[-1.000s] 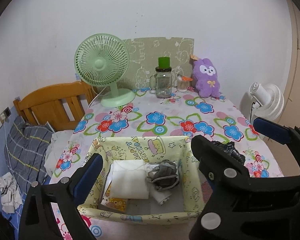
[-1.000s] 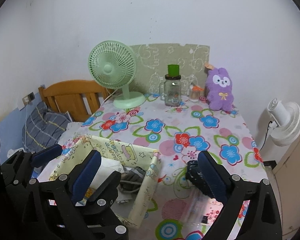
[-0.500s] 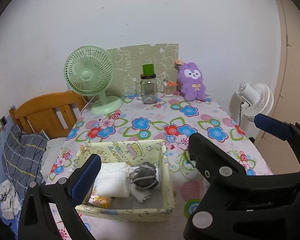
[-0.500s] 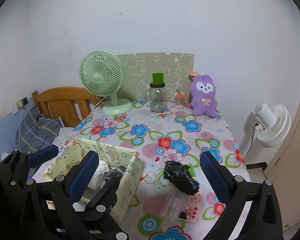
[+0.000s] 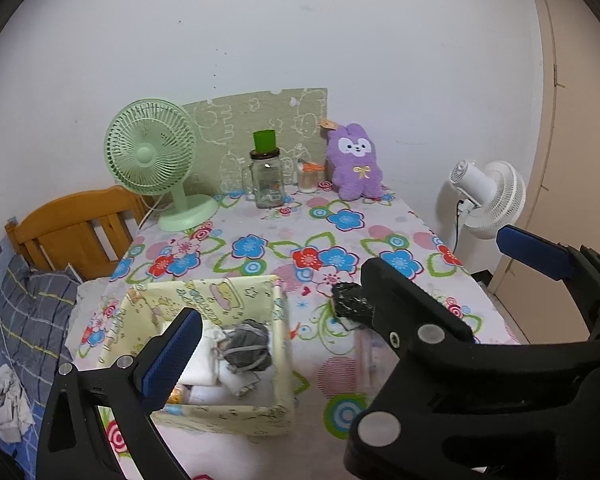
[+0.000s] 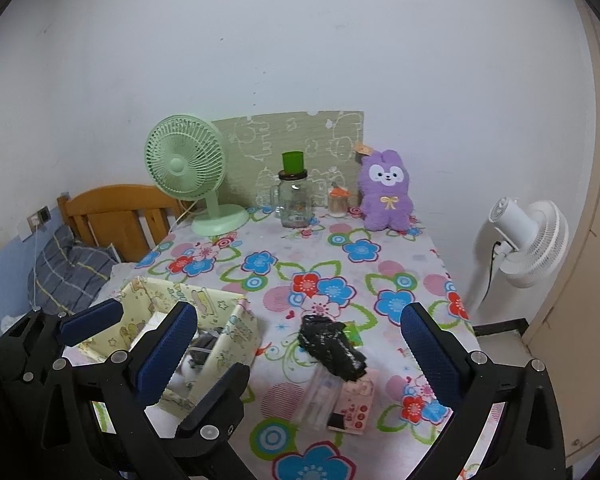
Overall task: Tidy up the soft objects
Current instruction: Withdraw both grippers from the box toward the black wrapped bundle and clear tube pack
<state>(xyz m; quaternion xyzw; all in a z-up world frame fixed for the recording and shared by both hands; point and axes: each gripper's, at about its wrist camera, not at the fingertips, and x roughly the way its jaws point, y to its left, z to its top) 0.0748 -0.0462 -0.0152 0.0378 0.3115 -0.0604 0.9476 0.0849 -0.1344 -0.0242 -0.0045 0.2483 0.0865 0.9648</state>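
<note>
1. Blue-padded fingers (image 6: 428,350) of the right gripper (image 6: 296,354) stand wide apart and grip nothing; it hangs above the near part of the table (image 6: 396,280).
2. Between those fingers, slightly nearer the right-hand one, lies a black crumpled bundle (image 6: 332,346) on the flowered cloth; no pad touches it.
3. Under the bundle's near end sits a clear flat packet (image 6: 320,396) with a pink printed card (image 6: 354,404) beside it.
4. To the left, the left gripper (image 5: 340,300) is also spread wide and empty. In its own view one blue pad (image 5: 172,354) shows over the fabric storage box (image 5: 278,360); the other (image 5: 534,252) shows past the table's right edge.
5. From the left wrist view the black bundle is partly hidden behind the right gripper's dark arm, just right of the box.
6. Inside the box lie a grey rolled soft item (image 5: 246,350) and white folded cloths (image 5: 206,364), packed close together.
7. Farther back the cloth is bare up to a row against the wall: a green desk fan (image 6: 188,176) at the left, a glass jar mug (image 6: 294,204) with a green cup on its lid, a small orange-topped jar (image 6: 338,202), and a purple plush rabbit (image 6: 386,194) sitting upright at the right.
8. Behind them a patterned board (image 6: 292,148) leans on the white wall.
9. Off the table, a wooden bed headboard (image 6: 116,216) and a checked pillow (image 6: 70,274) are on the left, and a white standing fan (image 6: 534,238) is on the right.
</note>
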